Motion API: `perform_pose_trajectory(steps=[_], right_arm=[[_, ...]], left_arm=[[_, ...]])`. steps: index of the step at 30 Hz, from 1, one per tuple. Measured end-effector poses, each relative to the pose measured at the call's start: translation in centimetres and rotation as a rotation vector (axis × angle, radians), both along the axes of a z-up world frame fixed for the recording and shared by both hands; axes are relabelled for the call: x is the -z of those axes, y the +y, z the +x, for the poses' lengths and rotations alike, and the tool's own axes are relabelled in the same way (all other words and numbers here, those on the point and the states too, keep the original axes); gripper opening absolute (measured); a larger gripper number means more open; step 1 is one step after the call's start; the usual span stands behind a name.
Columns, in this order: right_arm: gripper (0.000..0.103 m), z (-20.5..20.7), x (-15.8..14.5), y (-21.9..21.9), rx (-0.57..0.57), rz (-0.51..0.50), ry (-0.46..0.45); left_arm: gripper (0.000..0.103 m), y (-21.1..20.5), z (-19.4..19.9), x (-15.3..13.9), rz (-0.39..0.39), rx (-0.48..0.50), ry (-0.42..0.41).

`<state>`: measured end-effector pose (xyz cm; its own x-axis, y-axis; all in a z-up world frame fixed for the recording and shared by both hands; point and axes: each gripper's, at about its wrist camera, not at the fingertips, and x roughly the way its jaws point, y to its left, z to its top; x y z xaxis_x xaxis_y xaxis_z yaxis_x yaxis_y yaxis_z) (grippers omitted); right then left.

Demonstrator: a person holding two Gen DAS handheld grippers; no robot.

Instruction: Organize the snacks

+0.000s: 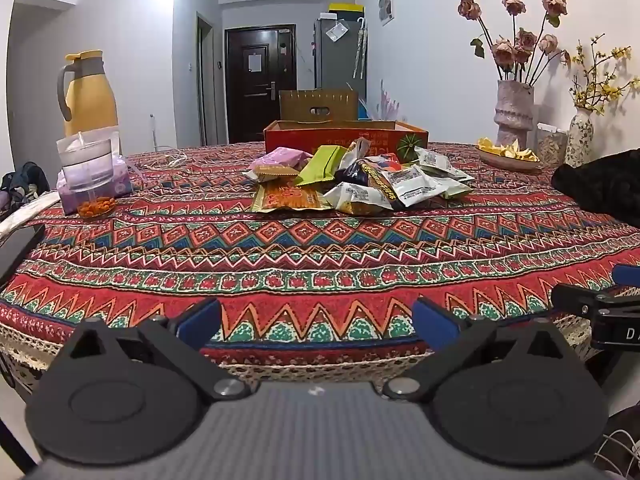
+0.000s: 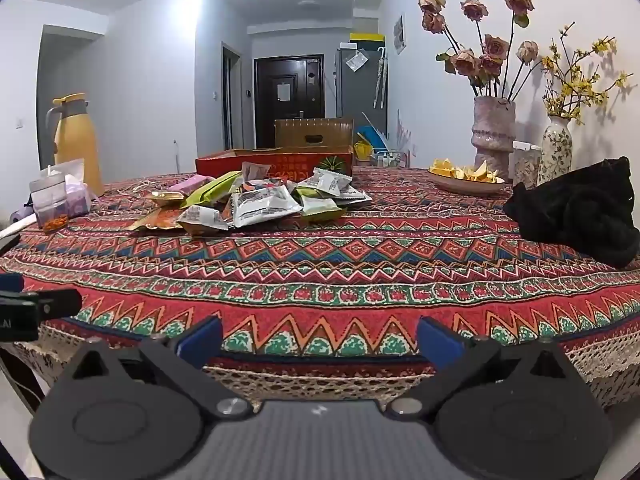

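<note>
Snacks point(image 1: 360, 184) in foil and plastic packets, white, green, orange and pink, lie in a loose heap on the table point(image 1: 320, 264) with its red zigzag-patterned cloth, well ahead of your left gripper point(image 1: 316, 322) and slightly to the right of its fingers point(image 1: 200, 320). Those blue-padded fingers stand spread wide with nothing between them, low over the near lace edge of the cloth. Your right gripper point(image 2: 320, 340) hangs beside it, its fingers point(image 2: 438, 340) likewise spread and empty; from there the heap lies ahead and to the left. Just behind the packets stands an open red cardboard box point(image 1: 346, 136) with a brown flap raised. Ahead and right of the right fingers, a black fabric bag point(image 2: 580, 212) rests on the cloth.
</note>
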<state>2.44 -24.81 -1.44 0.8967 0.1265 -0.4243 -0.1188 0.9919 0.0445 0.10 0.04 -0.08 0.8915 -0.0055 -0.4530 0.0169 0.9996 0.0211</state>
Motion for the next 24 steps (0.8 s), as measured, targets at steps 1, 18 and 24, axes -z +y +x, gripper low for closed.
perform_pose_trajectory(steps=[1,18,24], right_arm=[[0.103,0.00,0.01,0.01,0.001,0.001,-0.001],[0.103,0.05,0.10,-0.03,0.003,-0.002,0.003],[0.103,0.20,0.19,-0.26,0.011,-0.001,0.005]], left_arm=[[0.103,0.03,0.07,0.04,-0.003,0.001,0.003],[0.103,-0.49,0.04,-0.01,0.007,0.016,0.000],[0.103,-0.45,0.16,0.11,0.007,0.019,0.000]])
